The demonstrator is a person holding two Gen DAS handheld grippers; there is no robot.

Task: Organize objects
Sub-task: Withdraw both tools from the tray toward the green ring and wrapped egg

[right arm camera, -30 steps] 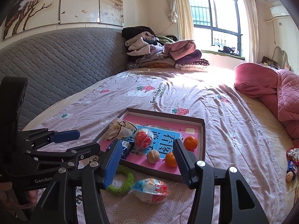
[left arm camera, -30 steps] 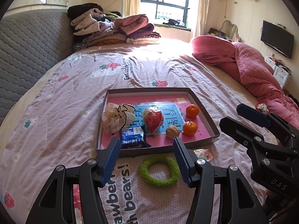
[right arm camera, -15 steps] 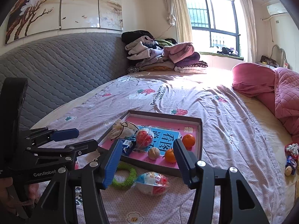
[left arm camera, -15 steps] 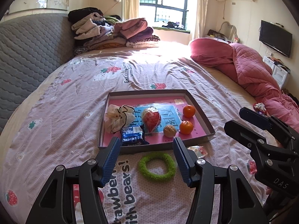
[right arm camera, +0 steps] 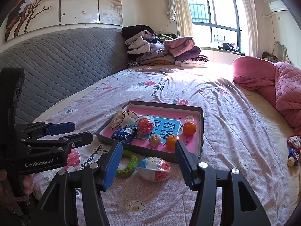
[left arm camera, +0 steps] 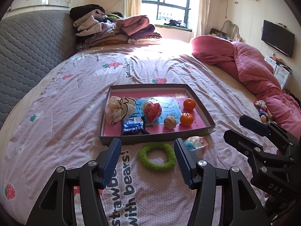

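The left hand-held gripper point(left arm camera: 147, 158) is hovering with its jaws standing apart and holding nothing, the green ring point(left arm camera: 157, 156) lying on the bed point(left arm camera: 56, 113) between its fingertips, low in the frame. The right hand-held gripper point(right arm camera: 148, 159) is also gaping empty over a wrapped ball point(right arm camera: 154, 168) just below the tray point(right arm camera: 201, 131) at centre.

On the bed, the left gripper point(left arm camera: 147, 151) hangs with its jaws apart over a green ring point(left arm camera: 157, 156). Just beyond lies a shallow box point(left arm camera: 205, 114) holding two oranges point(left arm camera: 186, 119), a walnut point(left arm camera: 169, 122) and a blue packet point(left arm camera: 132, 125). The right gripper point(left arm camera: 242, 127) shows near right.
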